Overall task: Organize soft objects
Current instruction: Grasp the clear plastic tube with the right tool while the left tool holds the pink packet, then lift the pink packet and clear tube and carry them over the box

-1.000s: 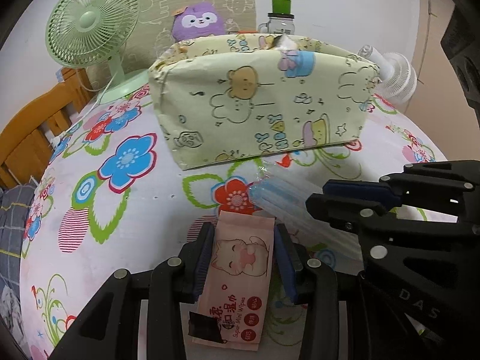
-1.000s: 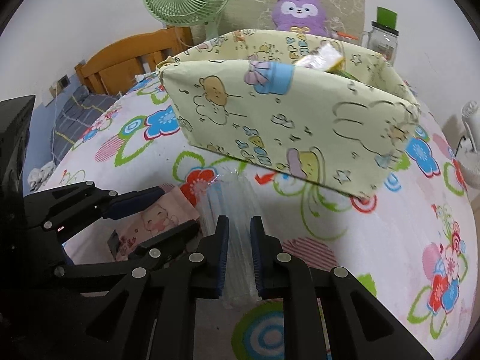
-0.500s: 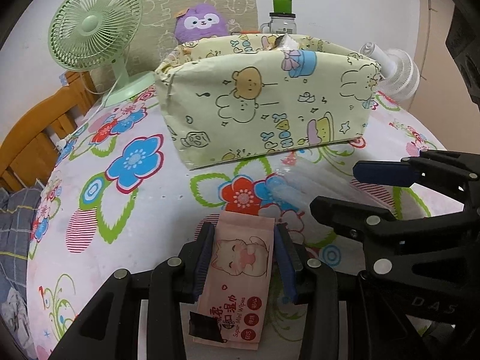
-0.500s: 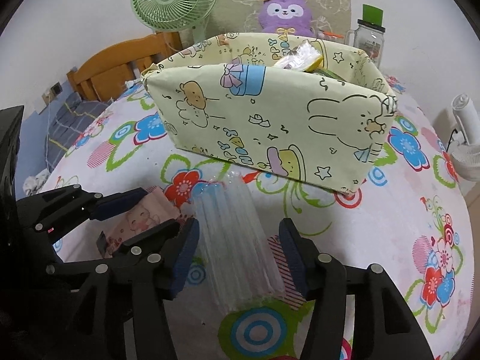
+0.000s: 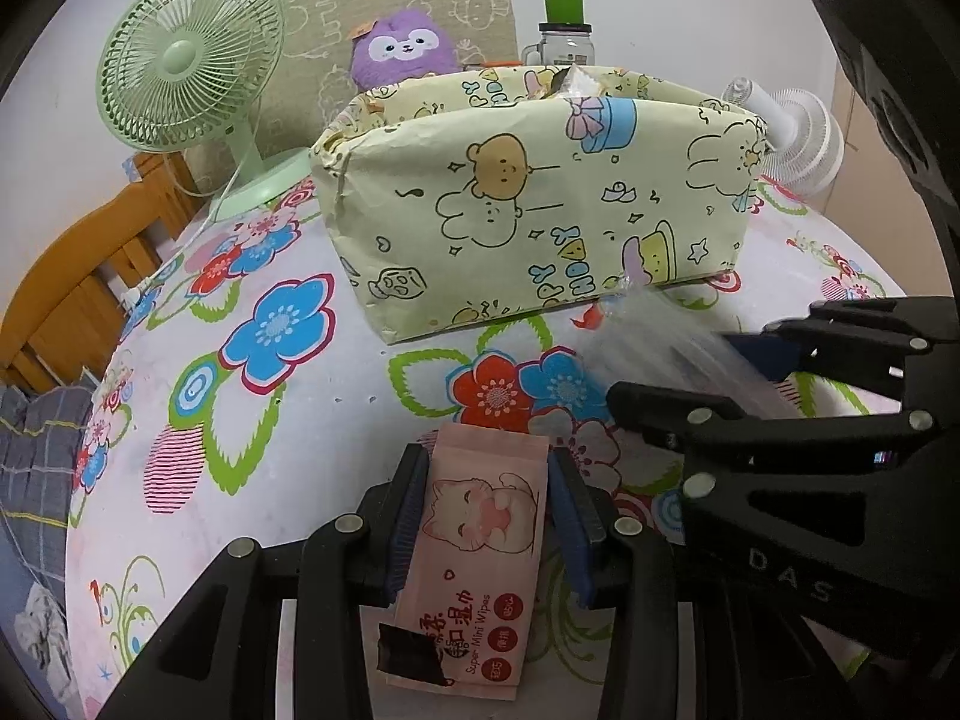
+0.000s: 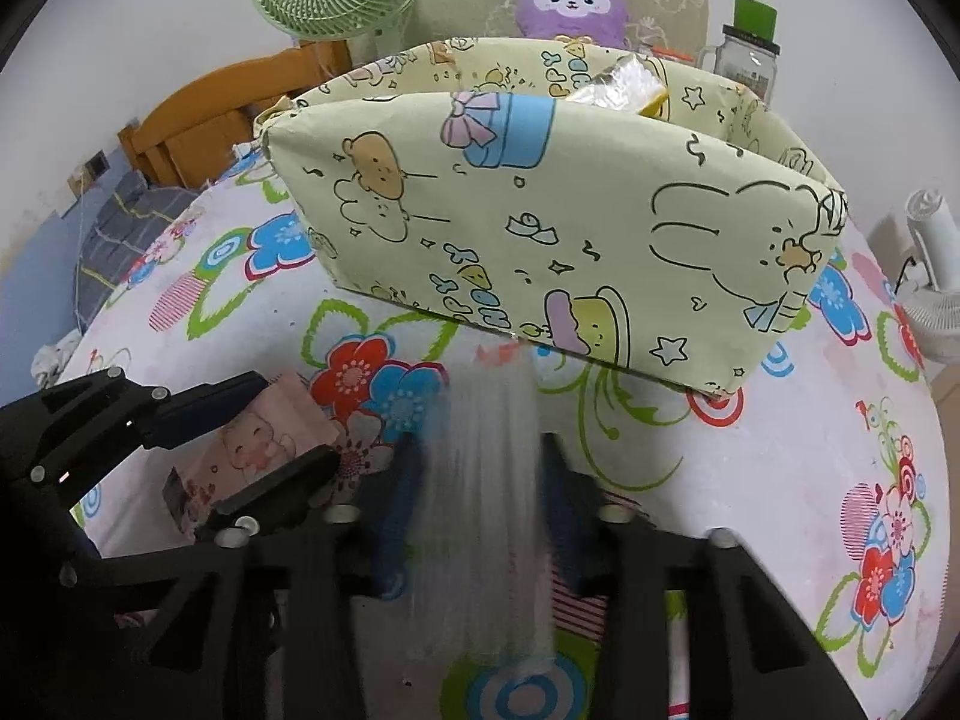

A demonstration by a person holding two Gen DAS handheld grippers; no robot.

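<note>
Green desk fan [image 5: 189, 63] at the far left of the table, upright on its round base; behind it a beige card with line drawings [image 5: 414, 18] leans on the wall; purple plush toy [image 5: 403, 54] in front of the card; glass jar with a green lid [image 5: 564, 30] just to its right; white fan [image 5: 801, 141] lying at the far right; flowered tablecloth [image 5: 258, 408] covers the table; wooden bed frame [image 5: 66, 294] and dark checked bedding [image 5: 33, 468] off the left edge.

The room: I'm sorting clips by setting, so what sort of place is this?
Probably a bedroom at home. The work surface looks like a bed under a flowered sheet, with a wooden frame at its edge, and a purple plush toy and a green fan stand at the back.
</note>
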